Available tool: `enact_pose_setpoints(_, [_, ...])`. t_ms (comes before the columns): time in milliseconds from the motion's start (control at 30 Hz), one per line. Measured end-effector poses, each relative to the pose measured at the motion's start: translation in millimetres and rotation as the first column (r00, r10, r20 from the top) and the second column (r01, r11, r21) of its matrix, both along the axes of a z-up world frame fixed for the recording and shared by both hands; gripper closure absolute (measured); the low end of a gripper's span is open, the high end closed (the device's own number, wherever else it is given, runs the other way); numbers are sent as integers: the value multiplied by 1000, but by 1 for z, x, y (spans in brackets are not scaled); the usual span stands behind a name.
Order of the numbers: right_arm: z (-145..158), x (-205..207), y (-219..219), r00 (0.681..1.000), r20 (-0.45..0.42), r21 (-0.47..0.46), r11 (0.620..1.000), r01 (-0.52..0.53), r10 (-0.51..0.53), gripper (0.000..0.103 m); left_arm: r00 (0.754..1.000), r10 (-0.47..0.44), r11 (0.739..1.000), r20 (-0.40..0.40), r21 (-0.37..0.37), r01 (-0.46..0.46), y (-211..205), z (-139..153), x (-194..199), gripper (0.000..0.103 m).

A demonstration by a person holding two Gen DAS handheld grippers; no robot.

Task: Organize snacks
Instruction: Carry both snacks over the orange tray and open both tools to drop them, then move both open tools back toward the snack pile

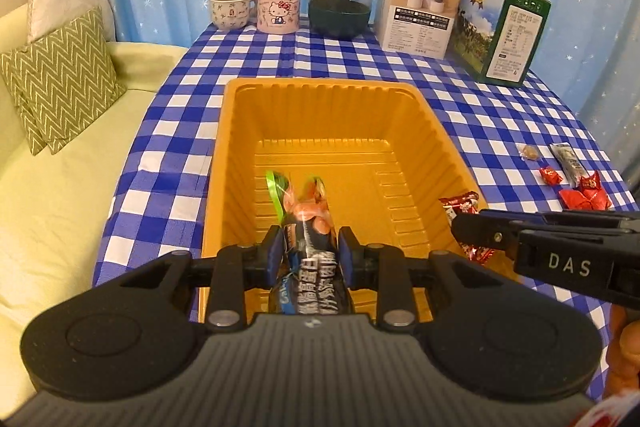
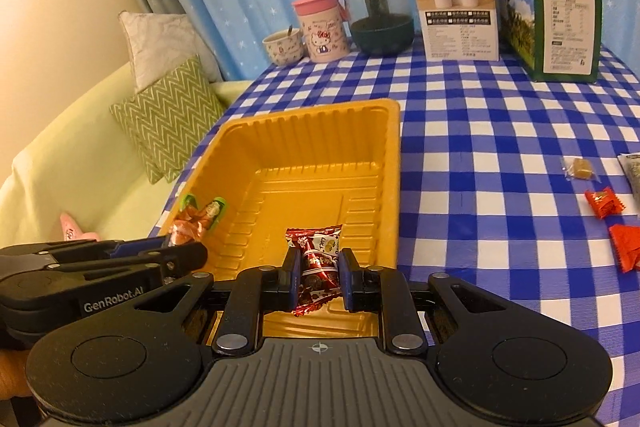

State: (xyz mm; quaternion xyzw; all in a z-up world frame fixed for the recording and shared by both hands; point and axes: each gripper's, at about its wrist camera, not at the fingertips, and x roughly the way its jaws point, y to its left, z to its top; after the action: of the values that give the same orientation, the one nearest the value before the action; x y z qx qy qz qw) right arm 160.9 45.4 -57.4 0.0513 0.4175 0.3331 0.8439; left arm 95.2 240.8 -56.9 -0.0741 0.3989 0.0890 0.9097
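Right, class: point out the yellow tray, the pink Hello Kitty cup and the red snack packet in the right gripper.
yellow tray (image 1: 320, 85), left wrist view, far rim.
pink Hello Kitty cup (image 1: 279, 7), left wrist view, printed side.
red snack packet (image 2: 318, 259), right wrist view, wrapper's middle.

dark packet (image 1: 310, 267): lower end hidden behind the left gripper's body; print too blurred to read
red packet (image 2: 318, 263): middle covered by the pads; small print unreadable
grey sachet (image 2: 632, 175): cut off by the right edge in the right wrist view
red sweets (image 2: 626, 247): one cut by the right edge there
hand (image 1: 624, 355): only a sliver shows at the right edge
pink toy (image 2: 74, 231): partly hidden behind the left gripper
box labels (image 1: 516, 39): too small to read
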Motion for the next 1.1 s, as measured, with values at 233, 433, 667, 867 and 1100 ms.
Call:
enact_pose_setpoints(233, [-4, 0, 4, 1000, -1, -10, 1000, -2, 2, 83, 999, 39, 999, 26, 16, -40, 11, 5, -13, 72])
enact_pose_setpoints(433, [-3, -2, 8, 1000, 3, 9, 1000, -9, 9, 82, 995, 72, 997, 63, 5, -73, 16, 19, -28, 67])
enact_pose_setpoints(667, [8, -8, -6, 999, 35, 28, 999, 17, -18, 52, 992, 93, 996, 88, 8, -94, 10, 31, -46, 55])
enact_pose_setpoints(867, [19, -26, -50, 993, 55, 1, 994, 108, -108, 49, 989, 102, 995, 109, -9, -102, -8, 41, -65, 43])
enact_pose_setpoints(1100, [31, -51, -112, 974, 60, -27, 975, 222, -220, 46, 989, 80, 997, 128, -27, -77, -44, 52, -83, 33])
